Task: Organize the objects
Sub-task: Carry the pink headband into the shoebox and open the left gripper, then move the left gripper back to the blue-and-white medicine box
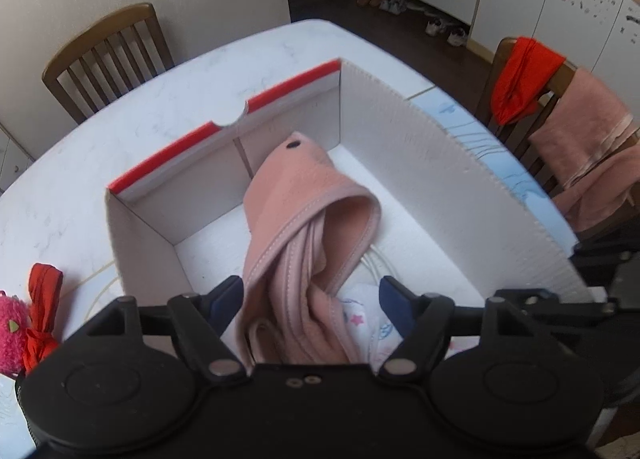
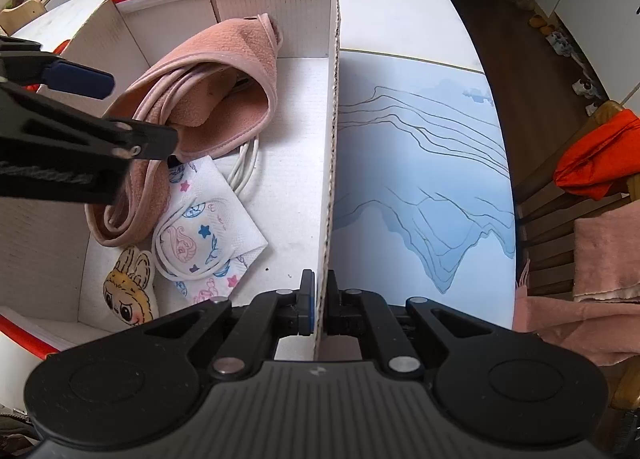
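From the left wrist the pink fleece garment covers most of the patterned cloth and the white cord, while the pink plush is cut off by the left edge.

A white box with red rim, a pink fleece pouch, and a star-printed white mask were recorded.
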